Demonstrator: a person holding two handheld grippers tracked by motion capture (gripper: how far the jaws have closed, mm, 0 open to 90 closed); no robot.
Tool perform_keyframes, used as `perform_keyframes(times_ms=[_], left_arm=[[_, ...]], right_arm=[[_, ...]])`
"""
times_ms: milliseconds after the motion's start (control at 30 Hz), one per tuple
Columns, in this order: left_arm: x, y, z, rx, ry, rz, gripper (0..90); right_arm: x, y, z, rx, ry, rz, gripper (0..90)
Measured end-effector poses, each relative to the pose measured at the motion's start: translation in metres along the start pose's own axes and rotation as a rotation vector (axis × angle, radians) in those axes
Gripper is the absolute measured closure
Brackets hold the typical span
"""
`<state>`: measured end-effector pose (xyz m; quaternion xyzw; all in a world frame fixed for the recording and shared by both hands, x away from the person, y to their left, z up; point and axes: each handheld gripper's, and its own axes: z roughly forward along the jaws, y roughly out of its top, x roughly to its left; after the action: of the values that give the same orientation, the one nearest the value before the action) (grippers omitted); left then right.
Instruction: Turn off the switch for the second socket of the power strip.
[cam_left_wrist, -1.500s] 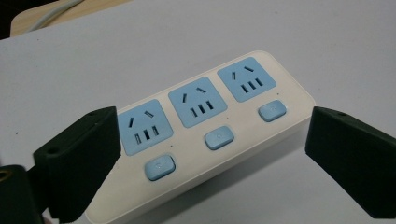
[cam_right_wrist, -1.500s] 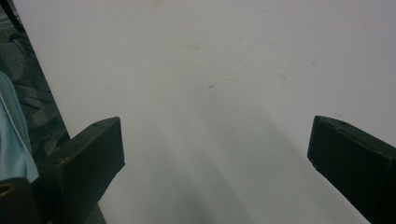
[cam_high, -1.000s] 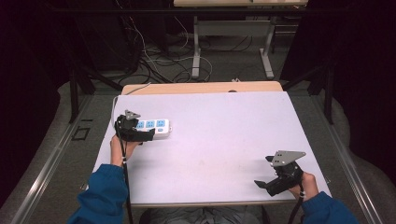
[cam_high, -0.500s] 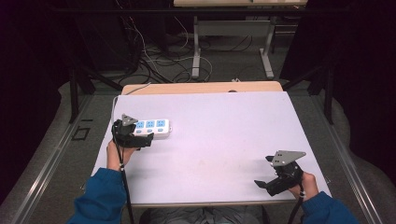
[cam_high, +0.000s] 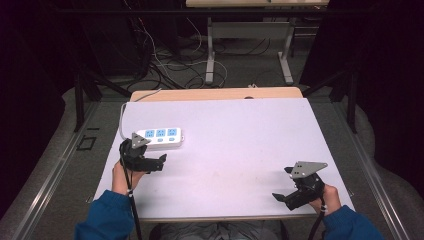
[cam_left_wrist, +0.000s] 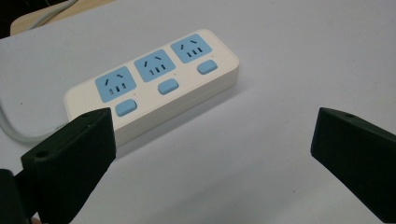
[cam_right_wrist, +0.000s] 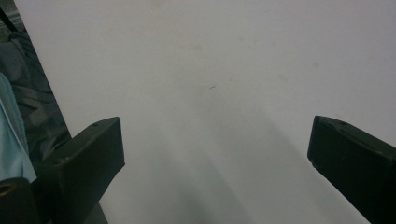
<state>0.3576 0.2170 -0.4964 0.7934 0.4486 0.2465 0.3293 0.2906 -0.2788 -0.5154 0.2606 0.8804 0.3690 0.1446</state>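
Observation:
A white power strip (cam_high: 161, 138) with three blue sockets and blue switches lies on the left side of the white table (cam_high: 240, 145); its grey cable runs off the far left corner. In the left gripper view the power strip (cam_left_wrist: 154, 86) sits just beyond the jaws. My left gripper (cam_high: 159, 162) hovers a little nearer than the strip, open and holding nothing. My right gripper (cam_high: 281, 196) rests near the front right edge, open over bare table, jaws wide apart in the right gripper view (cam_right_wrist: 212, 154).
A wooden tabletop strip (cam_high: 215, 94) shows beyond the white sheet. Behind it stand desk legs and loose cables (cam_high: 165, 65) on the floor. The table's front edge (cam_right_wrist: 51, 93) lies close to my right gripper, with dark cloth below.
My left gripper has drawn back toward the person, away from the power strip, which now lies uncovered. The right gripper has stayed put.

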Motion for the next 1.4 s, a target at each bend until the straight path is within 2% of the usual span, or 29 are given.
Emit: perform_keyframes(times_ms=[400,700,1400], left_arm=[[-0.016,-0.013,-0.016,0.01,-0.026,0.027,0.0],[-0.028,-0.022,-0.026,0.05,-0.061,0.062,0.0],[-0.038,-0.044,-0.046,0.046,-0.096,0.084,0.0]], right_arm=[[0.0,0.0,0.0,-0.004,0.0,0.0,3.1],[0.0,0.0,0.0,-0.004,0.0,0.001,3.1],[0.001,0.0,0.002,-0.01,0.0,0.006,3.1]])
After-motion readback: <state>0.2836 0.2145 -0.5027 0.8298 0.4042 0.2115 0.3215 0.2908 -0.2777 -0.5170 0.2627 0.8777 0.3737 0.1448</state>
